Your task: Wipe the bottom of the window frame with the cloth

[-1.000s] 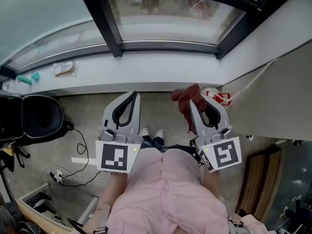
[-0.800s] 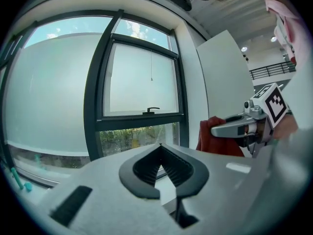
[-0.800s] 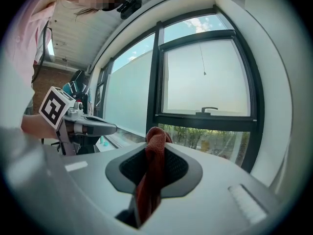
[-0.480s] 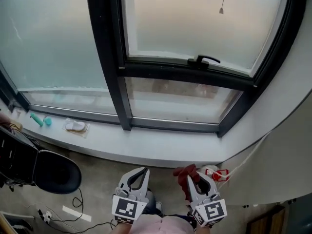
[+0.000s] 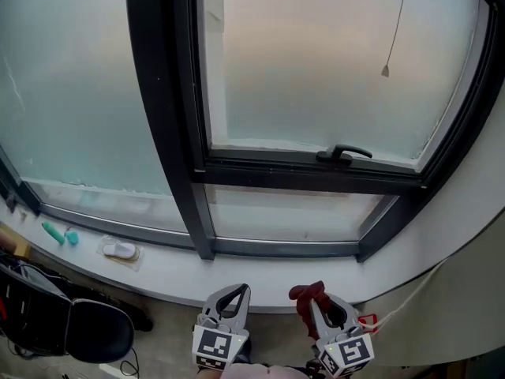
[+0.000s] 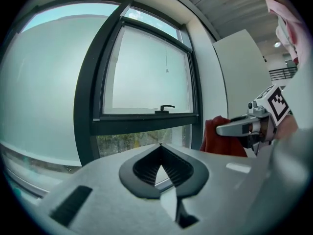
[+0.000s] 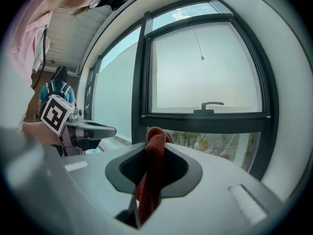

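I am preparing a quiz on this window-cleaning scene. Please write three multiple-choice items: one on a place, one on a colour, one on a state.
1. Where is the window handle?
A) on the dark horizontal bar
B) lying on the floor
C) on a door

2. Which colour is the cloth?
A) blue
B) red
C) white

3. The left gripper is:
A) wide open
B) shut on the cloth
C) shut, empty

1 A: the head view shows it on that bar.
2 B: red in every view.
3 C: its jaws meet on nothing; the right gripper holds the cloth.
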Available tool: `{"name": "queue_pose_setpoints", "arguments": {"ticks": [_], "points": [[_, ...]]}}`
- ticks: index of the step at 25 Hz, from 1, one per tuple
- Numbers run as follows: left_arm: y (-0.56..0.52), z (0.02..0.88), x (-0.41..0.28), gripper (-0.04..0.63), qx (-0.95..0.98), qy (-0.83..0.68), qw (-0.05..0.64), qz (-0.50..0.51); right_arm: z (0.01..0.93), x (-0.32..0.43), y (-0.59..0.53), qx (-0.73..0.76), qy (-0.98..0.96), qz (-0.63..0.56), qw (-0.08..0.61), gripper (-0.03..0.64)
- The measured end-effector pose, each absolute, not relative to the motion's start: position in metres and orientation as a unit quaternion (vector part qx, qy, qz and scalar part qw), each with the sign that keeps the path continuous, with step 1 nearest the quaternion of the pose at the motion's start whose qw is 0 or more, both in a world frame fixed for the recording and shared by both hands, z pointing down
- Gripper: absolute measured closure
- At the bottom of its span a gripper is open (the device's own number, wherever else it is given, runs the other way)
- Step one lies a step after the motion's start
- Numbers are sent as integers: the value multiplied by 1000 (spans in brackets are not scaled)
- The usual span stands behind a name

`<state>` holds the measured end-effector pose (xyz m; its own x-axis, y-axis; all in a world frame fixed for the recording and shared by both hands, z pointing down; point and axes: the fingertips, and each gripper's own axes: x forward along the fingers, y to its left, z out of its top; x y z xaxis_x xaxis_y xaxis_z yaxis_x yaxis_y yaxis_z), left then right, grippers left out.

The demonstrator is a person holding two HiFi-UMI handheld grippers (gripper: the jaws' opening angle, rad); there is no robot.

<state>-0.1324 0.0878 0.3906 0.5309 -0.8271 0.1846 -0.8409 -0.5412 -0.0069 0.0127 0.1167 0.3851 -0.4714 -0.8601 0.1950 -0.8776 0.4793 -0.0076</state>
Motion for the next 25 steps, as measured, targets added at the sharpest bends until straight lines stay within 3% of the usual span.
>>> {"name": "queue_pose_setpoints", "arguments": {"ticks": [25], "points": [[-31,379,-206,595,833,-546,51,73,384,-62,-22,438,-893,61,87,554]]}}
